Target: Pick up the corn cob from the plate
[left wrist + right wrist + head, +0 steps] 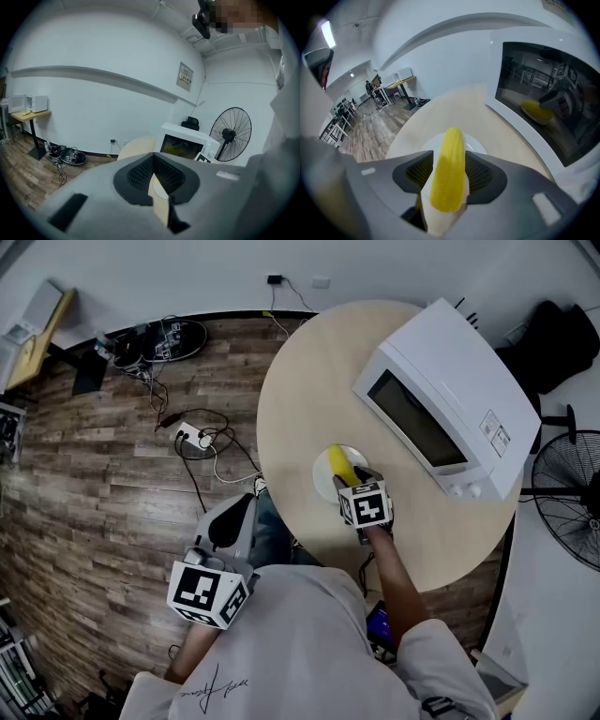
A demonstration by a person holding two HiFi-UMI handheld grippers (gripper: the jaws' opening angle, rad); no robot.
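Now the right tool [449,171] stands wide astride the corn cob [450,150], which lies on the white plate [477,144] pointing toward 12 o'clock. Best to sink until both pads [418,174] flank its thick middle, then close squarely. Its jaws hide the cob's near end and the plate beneath. The left tool [153,161], narrowed shut and empty, hangs off the surface [300,399] at 8 o'clock.

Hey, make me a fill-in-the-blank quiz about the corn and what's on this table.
The corn cob lies on a white ___.
It sits between the jaws of the ___ gripper.
The white appliance on the round table is a ___.
Missing words: plate; right; microwave.
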